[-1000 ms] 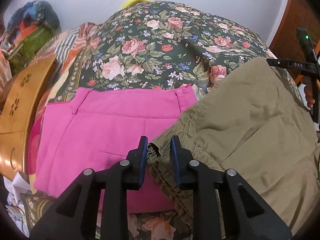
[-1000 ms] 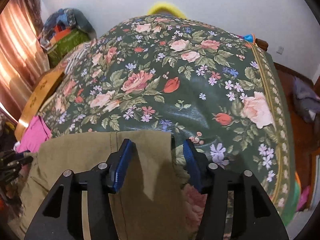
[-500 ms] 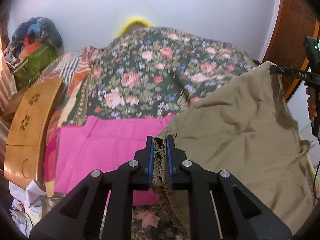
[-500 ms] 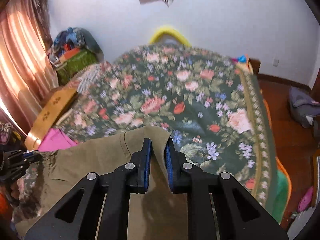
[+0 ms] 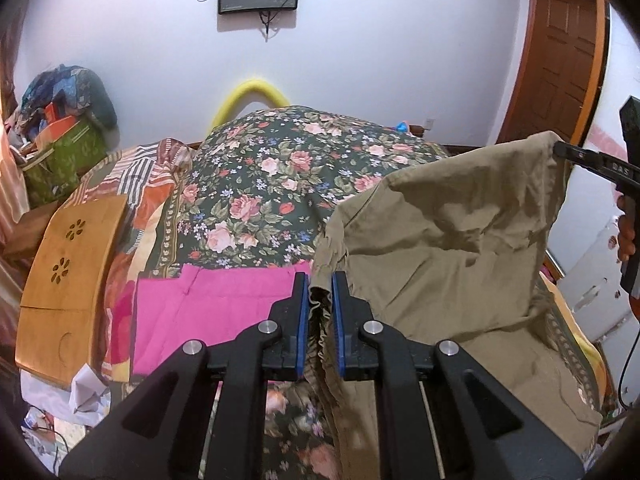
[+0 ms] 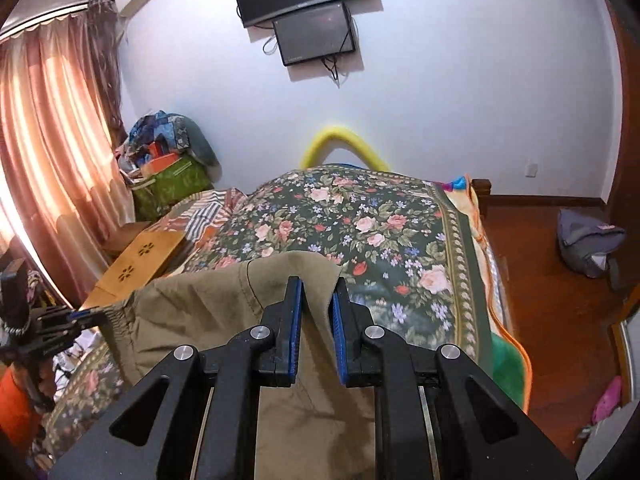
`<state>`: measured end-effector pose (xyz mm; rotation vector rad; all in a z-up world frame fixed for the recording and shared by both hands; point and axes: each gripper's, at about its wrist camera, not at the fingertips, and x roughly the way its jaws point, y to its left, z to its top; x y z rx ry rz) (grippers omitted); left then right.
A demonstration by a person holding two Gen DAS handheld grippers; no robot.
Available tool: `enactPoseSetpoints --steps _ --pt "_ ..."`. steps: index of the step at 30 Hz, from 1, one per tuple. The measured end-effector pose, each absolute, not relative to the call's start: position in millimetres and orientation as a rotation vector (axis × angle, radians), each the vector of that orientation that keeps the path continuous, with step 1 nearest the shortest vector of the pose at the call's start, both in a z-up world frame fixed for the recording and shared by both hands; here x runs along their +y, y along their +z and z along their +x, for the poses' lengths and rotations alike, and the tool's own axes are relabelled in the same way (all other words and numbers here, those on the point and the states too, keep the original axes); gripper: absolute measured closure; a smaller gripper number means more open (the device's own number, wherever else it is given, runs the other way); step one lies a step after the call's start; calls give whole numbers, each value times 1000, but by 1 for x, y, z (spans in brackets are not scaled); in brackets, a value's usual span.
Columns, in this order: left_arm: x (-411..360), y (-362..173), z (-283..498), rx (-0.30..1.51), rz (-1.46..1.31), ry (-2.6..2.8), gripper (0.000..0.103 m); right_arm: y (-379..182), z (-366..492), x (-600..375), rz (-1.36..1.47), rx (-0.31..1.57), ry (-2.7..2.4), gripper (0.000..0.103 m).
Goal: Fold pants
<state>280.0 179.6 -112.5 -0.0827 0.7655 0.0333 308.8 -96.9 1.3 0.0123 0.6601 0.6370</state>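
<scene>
Olive-khaki pants [image 5: 440,264] hang lifted above the floral bedspread [image 5: 260,184], stretched between both tools, lower cloth trailing on the bed. Left gripper [image 5: 320,304]: jaws clenched on the gathered, ruffled edge of the pants. Right gripper [image 6: 318,312]: jaws clenched on a flat fold of the same garment; in the left wrist view it grips the upper corner at far right. Pink pants [image 5: 216,308] lie flat on the bedspread, beside a wooden board [image 5: 68,272].
</scene>
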Motion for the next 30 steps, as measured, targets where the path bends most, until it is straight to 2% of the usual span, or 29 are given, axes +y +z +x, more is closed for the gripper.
enactPoseSetpoints --steps 20,30 --pt "146 -114 174 790 -80 -43 93 -19 171 -156 82 709 646 91" --pt "124 -143 127 855 -58 -71 93 -63 111 -186 123 800 623 95"
